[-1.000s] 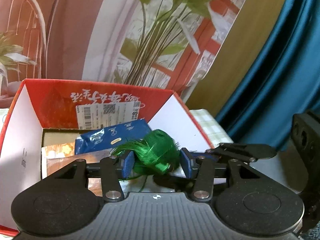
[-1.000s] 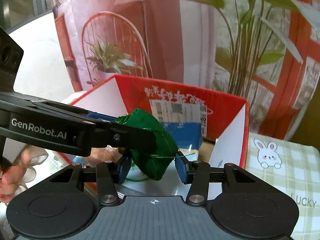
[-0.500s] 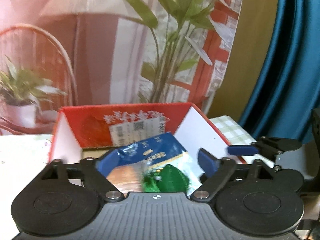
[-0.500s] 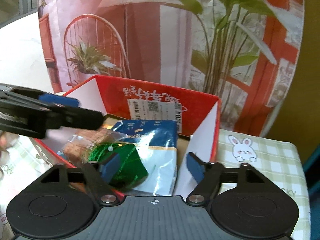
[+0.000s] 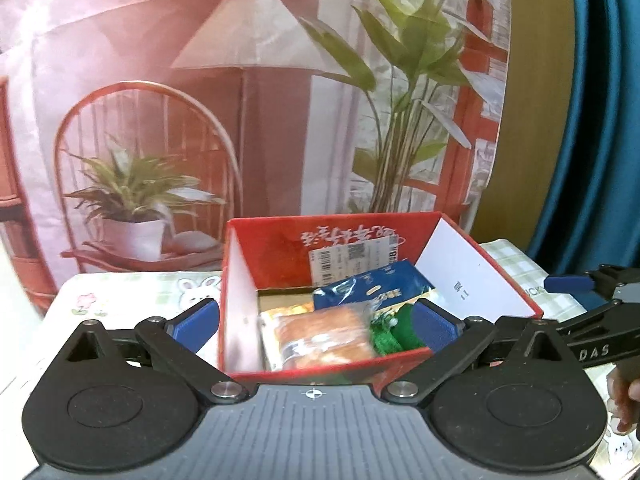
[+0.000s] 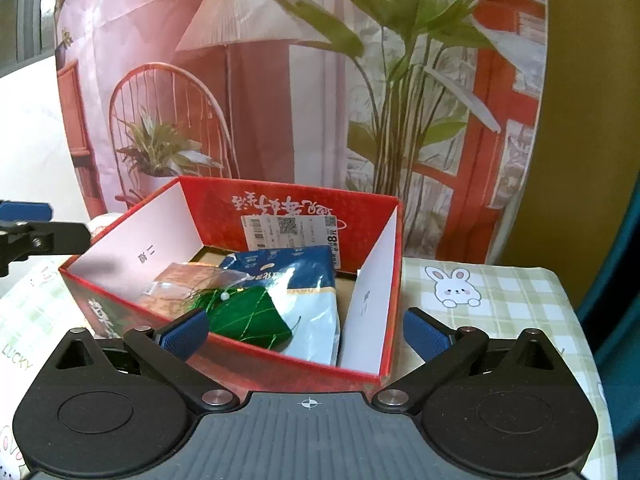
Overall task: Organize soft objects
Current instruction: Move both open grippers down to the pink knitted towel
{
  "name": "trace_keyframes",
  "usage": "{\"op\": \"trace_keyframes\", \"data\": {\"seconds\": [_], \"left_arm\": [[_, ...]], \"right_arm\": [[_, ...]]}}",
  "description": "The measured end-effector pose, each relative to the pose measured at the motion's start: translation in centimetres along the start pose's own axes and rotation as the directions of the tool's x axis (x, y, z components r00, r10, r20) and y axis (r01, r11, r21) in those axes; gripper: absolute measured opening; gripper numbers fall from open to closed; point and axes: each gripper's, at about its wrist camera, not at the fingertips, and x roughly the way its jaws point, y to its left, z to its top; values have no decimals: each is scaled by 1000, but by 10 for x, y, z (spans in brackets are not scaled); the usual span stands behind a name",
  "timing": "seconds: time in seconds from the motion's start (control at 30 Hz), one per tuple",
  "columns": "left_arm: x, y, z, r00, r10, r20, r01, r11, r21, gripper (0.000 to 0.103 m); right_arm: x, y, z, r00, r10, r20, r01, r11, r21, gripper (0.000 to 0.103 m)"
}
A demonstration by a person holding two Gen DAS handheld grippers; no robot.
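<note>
Both tools' jaws are opening and grasp nothing. Ahead of the left tool (image 5: 316,322) and right tool (image 6: 306,330), the green bundle (image 6: 250,320) lies in the red box (image 6: 120,240) on the blue bag (image 6: 310,280).

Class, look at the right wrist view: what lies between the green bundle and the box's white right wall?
The blue-and-white packet, under the green bundle.

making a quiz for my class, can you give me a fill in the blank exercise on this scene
1. The green tasselled bundle lies inside the ____ box.
2. The blue packet lies partly under the ____ bundle.
3. The tablecloth has a printed ____ on it.
4. Nothing sits between the right gripper fingers, which are ____.

Missing words: red; green; rabbit; opening
</note>
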Motion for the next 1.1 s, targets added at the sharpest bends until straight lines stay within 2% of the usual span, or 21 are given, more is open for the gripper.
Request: {"op": "trace_keyframes", "data": {"seconds": [0.57, 0.83, 1.1], "left_arm": [[-51, 14, -52, 998, 54, 13, -54, 998, -38, 103], [-61, 15, -74, 998, 66, -1, -66, 995, -71, 103], [-63, 14, -101, 997, 70, -37, -73, 993, -91, 103]], "right_arm": [[-42, 16, -42, 1000, -6, 30, 3, 997, 76, 103], [-54, 19, -67, 999, -16, 28, 13, 995, 103, 103], [-62, 25, -95, 999, -34, 17, 33, 996, 77, 103]]}}
